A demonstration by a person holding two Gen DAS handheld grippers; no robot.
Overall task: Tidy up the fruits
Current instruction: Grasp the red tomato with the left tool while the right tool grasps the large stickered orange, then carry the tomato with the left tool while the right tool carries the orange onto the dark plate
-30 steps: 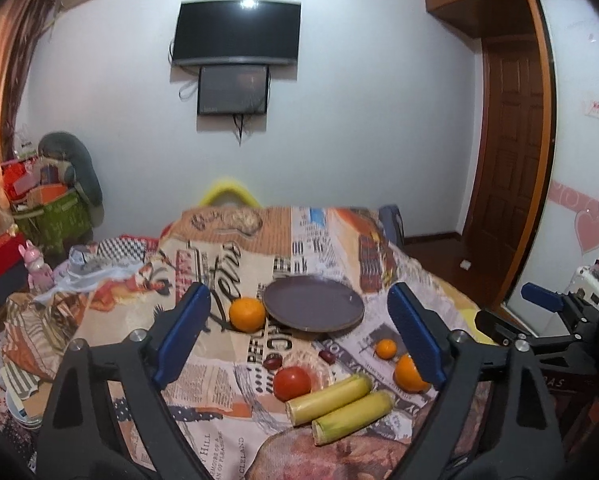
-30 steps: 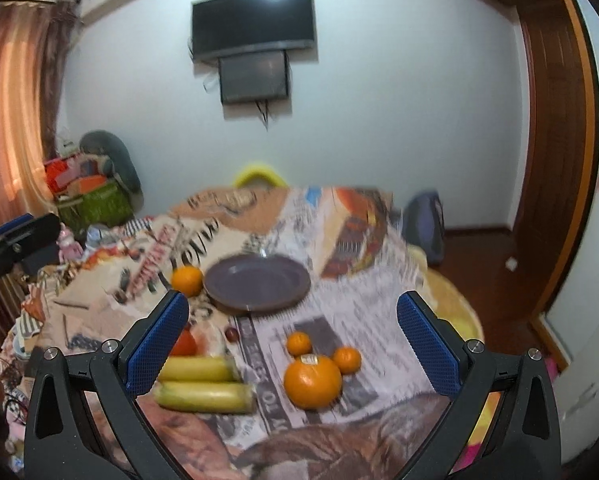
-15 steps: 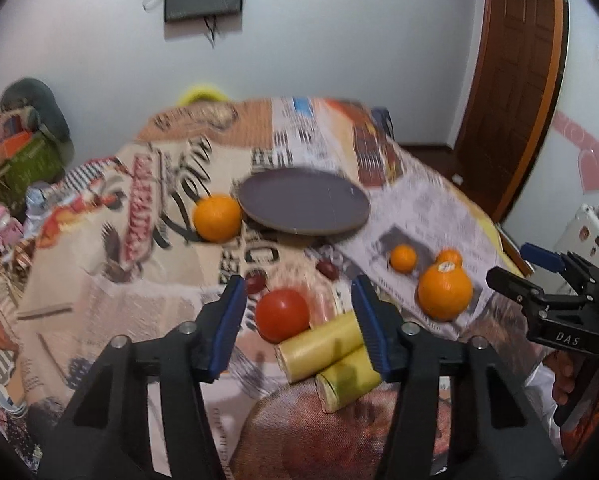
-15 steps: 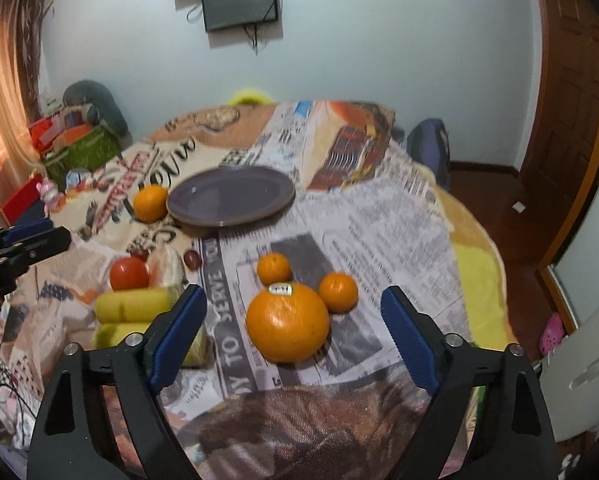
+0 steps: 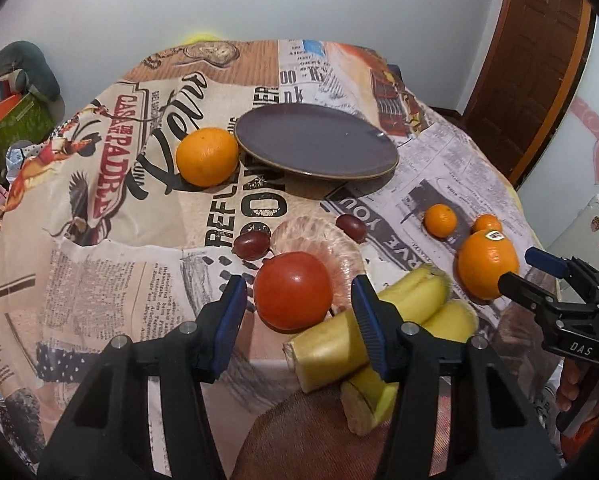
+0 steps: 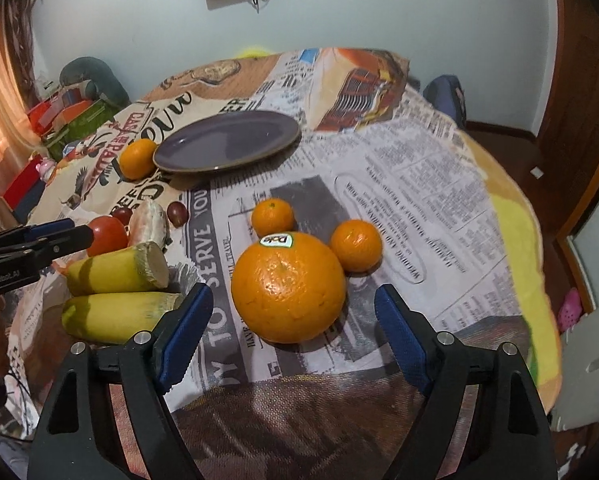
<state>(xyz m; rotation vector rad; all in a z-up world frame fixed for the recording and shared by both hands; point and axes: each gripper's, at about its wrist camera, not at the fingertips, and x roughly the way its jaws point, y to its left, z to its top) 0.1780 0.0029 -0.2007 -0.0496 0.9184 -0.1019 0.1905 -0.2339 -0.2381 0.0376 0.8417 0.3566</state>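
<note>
- My left claw (image 5: 297, 300) is released, jaws flanking the tomato (image 5: 292, 290) without touching it.
- My right claw (image 6: 293, 322) is released, astride the large orange (image 6: 288, 287), no contact.
- Purple plate (image 5: 315, 140) lies at 12 o'clock on the surface (image 6: 419, 208); a second orange (image 5: 207, 157) touches its 9 o'clock rim.
- Two banana pieces (image 5: 379, 332) lie at the tomato's 4 o'clock.

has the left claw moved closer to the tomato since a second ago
Yes. The left claw has come forward and down over the table: against the purple plate, its blue fingers now flank the tomato, open.
</note>
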